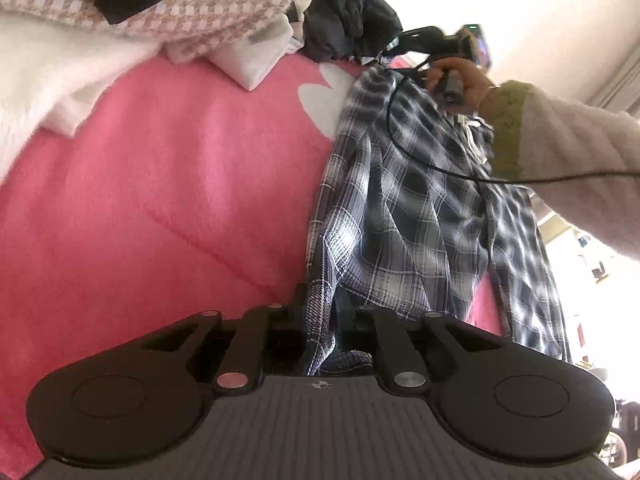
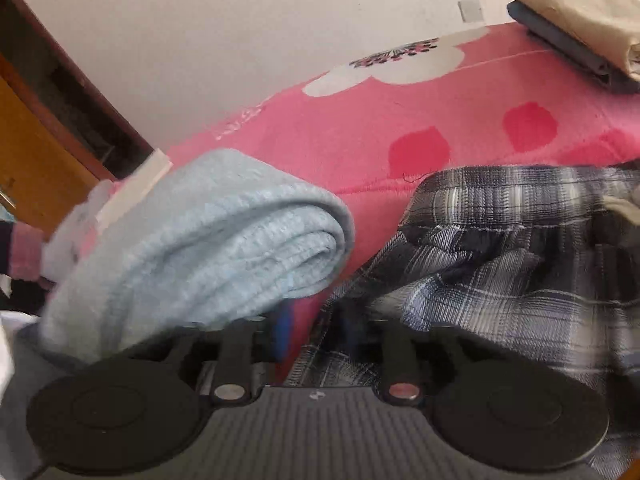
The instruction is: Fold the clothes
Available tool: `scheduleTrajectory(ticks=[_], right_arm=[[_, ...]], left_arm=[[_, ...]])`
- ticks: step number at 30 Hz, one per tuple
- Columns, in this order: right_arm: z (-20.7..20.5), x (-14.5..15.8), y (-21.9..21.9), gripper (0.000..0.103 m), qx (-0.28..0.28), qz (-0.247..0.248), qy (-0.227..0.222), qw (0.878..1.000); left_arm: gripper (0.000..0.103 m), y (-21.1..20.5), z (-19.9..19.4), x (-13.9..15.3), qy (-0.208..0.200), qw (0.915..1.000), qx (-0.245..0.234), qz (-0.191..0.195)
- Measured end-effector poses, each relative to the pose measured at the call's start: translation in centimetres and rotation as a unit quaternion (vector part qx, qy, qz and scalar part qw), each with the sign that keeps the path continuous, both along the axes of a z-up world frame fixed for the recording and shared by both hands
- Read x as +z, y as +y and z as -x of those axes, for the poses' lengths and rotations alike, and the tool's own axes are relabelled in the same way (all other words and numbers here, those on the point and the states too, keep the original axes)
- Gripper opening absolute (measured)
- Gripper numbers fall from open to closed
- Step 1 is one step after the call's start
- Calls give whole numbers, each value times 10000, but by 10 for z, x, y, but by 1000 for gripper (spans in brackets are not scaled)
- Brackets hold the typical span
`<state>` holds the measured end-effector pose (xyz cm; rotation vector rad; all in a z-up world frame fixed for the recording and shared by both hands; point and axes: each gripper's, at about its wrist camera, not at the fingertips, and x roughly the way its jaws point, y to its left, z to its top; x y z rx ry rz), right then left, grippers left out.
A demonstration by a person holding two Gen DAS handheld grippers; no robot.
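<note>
Plaid garment (image 1: 404, 208): dark blue and white checks. It lies in a long crumpled strip on the bed, running from the left gripper up to the right hand.
Left gripper (image 1: 320, 312): clenched on one end of the plaid garment. The cloth bunches between its fingers.
Right gripper (image 2: 320, 332): down on the plaid cloth (image 2: 500, 272), with cloth in the gap between its fingers. I cannot tell if the fingers press on it.
Right hand (image 1: 460, 84): holds its gripper at the far end of the garment. A fluffy sleeve (image 1: 568, 168) and a black cable (image 1: 440, 168) cross over the cloth.
Bed (image 1: 160, 200): pink blanket with white flowers. The big open room is the bare pink part beside the garment.
Pile of clothes (image 1: 140, 20): heaped along the far edge of the bed.
Folded blue towel (image 2: 208, 248): just beside the garment's edge in the right wrist view.
Folded stack (image 2: 580, 24): beige on dark, far off at the bed's corner.
</note>
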<state>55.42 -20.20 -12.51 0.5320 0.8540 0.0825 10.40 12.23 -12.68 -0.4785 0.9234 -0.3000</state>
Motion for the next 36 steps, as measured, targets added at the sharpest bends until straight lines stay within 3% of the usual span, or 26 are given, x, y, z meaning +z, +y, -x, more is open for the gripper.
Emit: scheduleTrajectory(ticks=[4, 9, 14, 19, 22, 27, 32, 36], right_arm=[[24, 37, -24, 44, -201, -87, -350, 9991], [74, 97, -55, 45, -96, -10, -719, 9974], [166, 148, -72, 45, 526, -294, -946, 9937], [290, 176, -59, 46, 1356, -172, -889, 9866], [373, 174, -44, 47, 1991, -113, -616, 9780], [494, 138, -5, 48, 2770, 259, -310, 9600], [563, 86, 35, 47, 2991, 297, 64, 9537], [585, 53, 53, 47, 2862, 483, 401, 9561]], left_arm=[[34, 6, 5, 9, -60, 9998, 175, -54], [52, 19, 23, 38, -417, 9963, 574, -492], [53, 32, 46, 82, -749, 9897, 843, -885], [54, 48, 77, 142, -995, 9771, 1031, -1571], [59, 54, 95, 169, -989, 9676, 1064, -2064], [61, 48, 129, 174, -660, 9714, 709, -2166], [64, 10, 166, 128, -320, 9782, -73, -2049], [63, -31, 191, 86, -320, 9749, -652, -2103]])
